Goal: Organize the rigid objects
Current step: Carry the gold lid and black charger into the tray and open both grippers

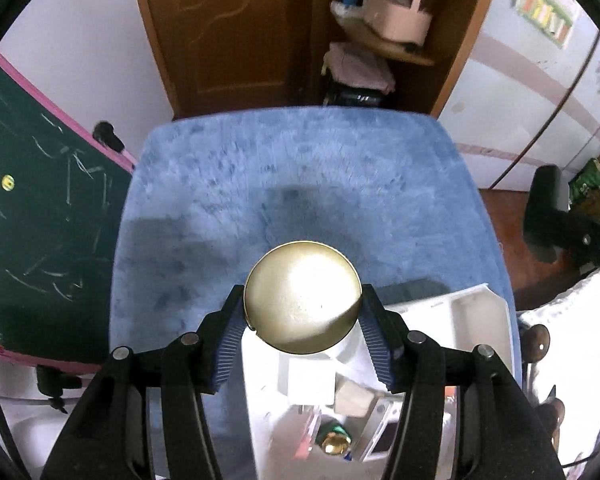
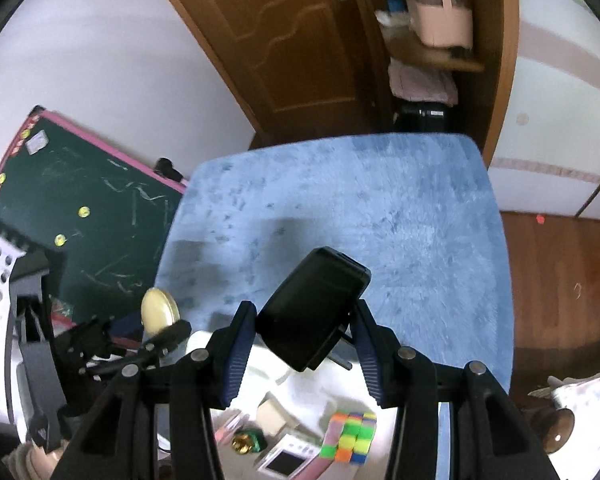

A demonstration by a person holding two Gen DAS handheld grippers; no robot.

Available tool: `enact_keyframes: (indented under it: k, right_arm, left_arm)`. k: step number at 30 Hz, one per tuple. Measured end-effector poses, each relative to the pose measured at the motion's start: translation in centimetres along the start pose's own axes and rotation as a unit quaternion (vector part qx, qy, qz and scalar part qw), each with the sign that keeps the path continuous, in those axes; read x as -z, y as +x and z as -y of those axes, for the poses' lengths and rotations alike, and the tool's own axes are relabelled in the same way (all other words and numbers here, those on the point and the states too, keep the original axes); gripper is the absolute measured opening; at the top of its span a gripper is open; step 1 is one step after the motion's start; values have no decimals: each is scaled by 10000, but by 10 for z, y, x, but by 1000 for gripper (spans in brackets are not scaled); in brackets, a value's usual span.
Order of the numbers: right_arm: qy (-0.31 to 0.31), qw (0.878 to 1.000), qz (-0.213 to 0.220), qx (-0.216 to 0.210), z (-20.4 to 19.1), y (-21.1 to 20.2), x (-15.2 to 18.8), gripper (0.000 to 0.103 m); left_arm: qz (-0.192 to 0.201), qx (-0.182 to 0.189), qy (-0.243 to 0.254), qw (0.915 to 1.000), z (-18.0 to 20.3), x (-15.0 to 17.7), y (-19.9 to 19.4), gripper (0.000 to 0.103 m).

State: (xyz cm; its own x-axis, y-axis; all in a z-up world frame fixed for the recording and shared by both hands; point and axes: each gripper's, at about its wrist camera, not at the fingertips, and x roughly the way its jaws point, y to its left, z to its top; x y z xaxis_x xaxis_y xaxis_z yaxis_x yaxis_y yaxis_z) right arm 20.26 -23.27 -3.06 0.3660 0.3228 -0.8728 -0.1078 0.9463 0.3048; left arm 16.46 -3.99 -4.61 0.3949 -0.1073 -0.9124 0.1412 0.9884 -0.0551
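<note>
Left hand-held gripper (image 1: 302, 320) pinching a round gold disc (image 1: 302, 298), perhaps a compact or a tin lid, at lower centre of the left wrist view, with a ribbed blue pad (image 1: 230, 336) pressed on each side of the rim. Right hand-held gripper (image 2: 306, 330) pinching a black power adapter (image 2: 314, 308) at lower centre of the right wrist view, tilted, with metal prongs pointing toward the lower right of the frame. Both held above a blue fuzzy tabletop (image 1: 300, 176), bare in the upper half of both views. Below the grippers, at bottom of frame, a white tray (image 1: 468, 320) with small things inside: a colourful cube puzzle (image 2: 350, 434), a green and gold small bottle (image 2: 248, 440), a beige block (image 2: 272, 418), a small white device with dark screen (image 2: 286, 458). Risks, as judgement only: thin smooth rim of the disc caught only at two points, so easy to rotate or slip out from the pads during a quick swing; adapter gripped off-centre and slanted, so likely to pivot and drop on the tray, knocking the cube puzzle. Also possible collision of both grippers, being just beside each other, as seen at lower left of the right wrist view.
</note>
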Motion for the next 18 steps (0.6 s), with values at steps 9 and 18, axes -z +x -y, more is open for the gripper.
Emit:
enact_keyframes:
  k: [9, 18]
  right_arm:
    - [-209, 9989, 367, 185, -35, -60, 56, 48]
    - [-236, 9980, 363, 461, -49, -70, 118, 49]
  left_arm:
    - [501, 90, 316, 9982, 4, 25, -50, 59]
    - [504, -39, 548, 9972, 10, 60, -53, 59]
